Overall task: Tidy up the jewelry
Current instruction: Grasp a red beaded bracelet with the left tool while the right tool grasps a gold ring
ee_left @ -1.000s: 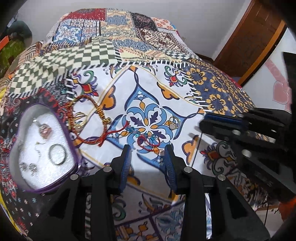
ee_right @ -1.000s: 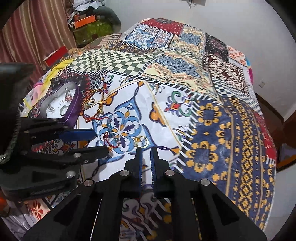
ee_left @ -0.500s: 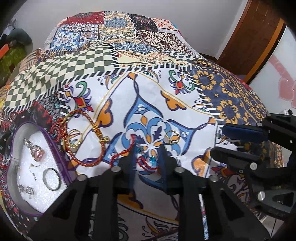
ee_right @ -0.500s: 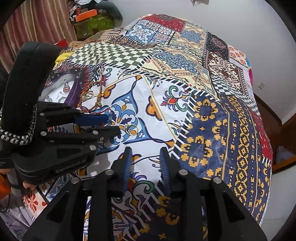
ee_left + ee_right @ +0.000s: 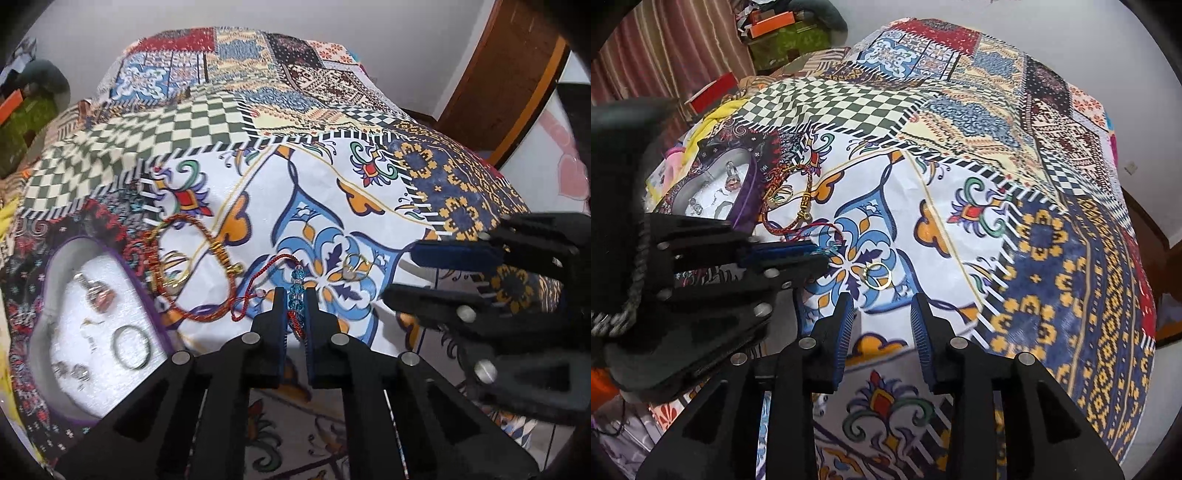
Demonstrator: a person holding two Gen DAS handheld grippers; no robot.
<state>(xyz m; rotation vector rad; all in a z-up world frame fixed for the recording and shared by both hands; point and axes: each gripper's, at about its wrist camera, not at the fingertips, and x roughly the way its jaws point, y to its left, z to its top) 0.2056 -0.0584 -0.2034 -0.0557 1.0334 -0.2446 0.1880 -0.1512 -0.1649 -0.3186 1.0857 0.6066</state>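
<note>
Both tongs hung low over a bed spread with a patchwork cover [image 5: 332, 206]. Left tongs [image 5: 295, 295] had their jaws drawn nearly together on a red cord bracelet with blue beads [image 5: 295, 291]; the beads stood pinched between the blue pads, and the thin red cord trailed away to the left across the white patch of the cover. In the right wrist view the same tongs came in from the left, their tips just beside the blue flower motif. Right tongs [image 5: 882, 306] stood wide open with nothing between the ribbed blue pads, poised just short of a gold ring [image 5: 877, 276] that lay flat on the flower motif. From the left wrist view that ring [image 5: 352, 263] lay a little to the right of the held beads.

Farther left, a braided red and gold bracelet [image 5: 195, 254] lay in a loop on the cover, a gold clasp at its near end. Touching its left side sat a heart-shaped box with a purple rim [image 5: 147, 306], open, lined in white. Inside it lay a silver ring [image 5: 131, 347], a pink-stone pendant [image 5: 98, 291] above it, and small silver earrings [image 5: 70, 371] toward the near edge. A brown wooden door [image 5: 509, 70] stood beyond the bed on the right.
</note>
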